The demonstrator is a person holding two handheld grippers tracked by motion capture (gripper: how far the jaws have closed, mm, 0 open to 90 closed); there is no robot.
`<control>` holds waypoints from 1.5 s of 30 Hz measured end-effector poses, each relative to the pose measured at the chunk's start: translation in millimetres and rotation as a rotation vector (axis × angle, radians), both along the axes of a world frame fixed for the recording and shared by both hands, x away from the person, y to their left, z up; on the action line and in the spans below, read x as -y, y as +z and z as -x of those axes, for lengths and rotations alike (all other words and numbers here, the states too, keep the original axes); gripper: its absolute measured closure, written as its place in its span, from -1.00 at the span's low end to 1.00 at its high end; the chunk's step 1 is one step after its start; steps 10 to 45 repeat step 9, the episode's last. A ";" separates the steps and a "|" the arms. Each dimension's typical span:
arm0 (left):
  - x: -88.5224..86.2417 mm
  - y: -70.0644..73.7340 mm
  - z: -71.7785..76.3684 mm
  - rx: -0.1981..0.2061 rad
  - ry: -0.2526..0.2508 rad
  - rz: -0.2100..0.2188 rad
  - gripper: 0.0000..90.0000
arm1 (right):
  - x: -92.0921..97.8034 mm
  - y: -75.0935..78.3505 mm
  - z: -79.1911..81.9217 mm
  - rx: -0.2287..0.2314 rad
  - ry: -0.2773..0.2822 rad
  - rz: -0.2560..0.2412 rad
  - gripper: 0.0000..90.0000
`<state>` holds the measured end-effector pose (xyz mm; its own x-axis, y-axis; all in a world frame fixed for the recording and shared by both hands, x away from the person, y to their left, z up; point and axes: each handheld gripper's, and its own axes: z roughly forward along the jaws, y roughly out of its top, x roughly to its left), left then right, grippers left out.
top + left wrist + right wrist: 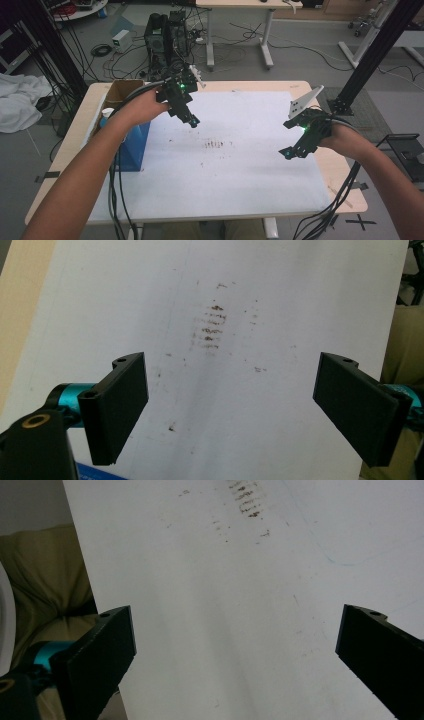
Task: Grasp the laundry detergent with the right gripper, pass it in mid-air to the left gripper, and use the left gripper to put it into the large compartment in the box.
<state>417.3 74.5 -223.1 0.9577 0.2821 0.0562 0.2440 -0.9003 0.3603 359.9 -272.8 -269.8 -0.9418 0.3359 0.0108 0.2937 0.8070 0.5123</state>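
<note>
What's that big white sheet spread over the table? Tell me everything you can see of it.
The white sheet looks like thin paper or a mat, lying flat and covering most of the wooden table, whose edges show around it. Near its middle sits a patch of small brown marks in short rows, with a few stray specks nearby. A faint curved line crosses one part in the right gripper view. A blue box stands at its left edge. Both tools hang above it, jaws wide apart.

white sheet (240, 165), brown smudges (216, 144) | blue box (132, 147) | black claws
</note>
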 end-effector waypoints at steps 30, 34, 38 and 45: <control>-1.9 1.4 1.8 0.008 -0.008 0.007 -0.68 | -1.2 0.0 1.6 0.004 -0.002 0.001 -0.96; -1.9 1.4 1.8 0.008 -0.008 0.007 -0.68 | -1.2 0.0 1.6 0.004 -0.002 0.001 -0.96; -1.9 1.4 1.8 0.008 -0.008 0.007 -0.68 | -1.2 0.0 1.6 0.004 -0.002 0.001 -0.96; -1.9 1.4 1.8 0.008 -0.008 0.007 -0.68 | -1.2 0.0 1.6 0.004 -0.002 0.001 -0.96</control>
